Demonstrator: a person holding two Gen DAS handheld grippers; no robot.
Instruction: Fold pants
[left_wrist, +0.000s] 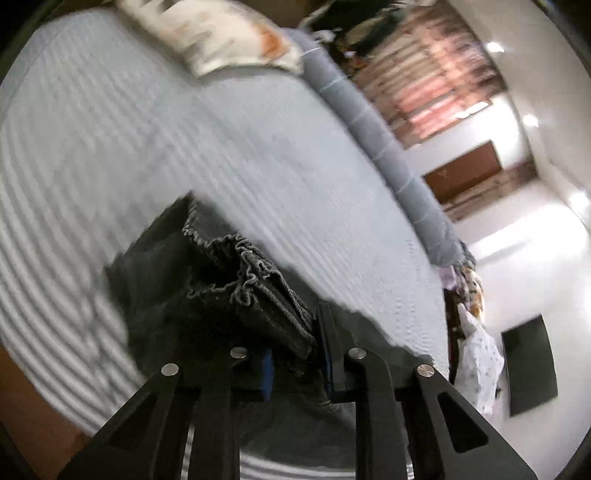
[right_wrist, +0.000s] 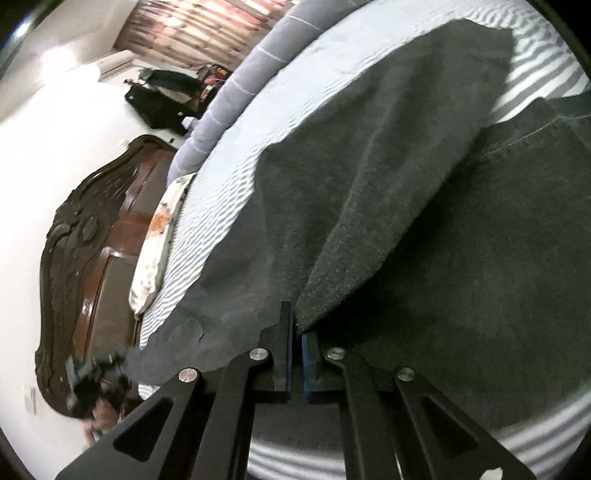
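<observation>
left gripper (left_wrist: 297, 354) clamped on the frayed hem of the dark pants (left_wrist: 207, 280), cloth bunched between its pads. right gripper (right_wrist: 295, 354) pinched tight on a fold of the same pants, fabric fanning ahead of it over the striped bed (left_wrist: 110, 140). pillow (left_wrist: 218, 37) beyond.

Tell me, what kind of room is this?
Most likely a bedroom. There is a bed with a striped sheet, a pillow and a carved wooden headboard. Dark pants lie on it.
</observation>
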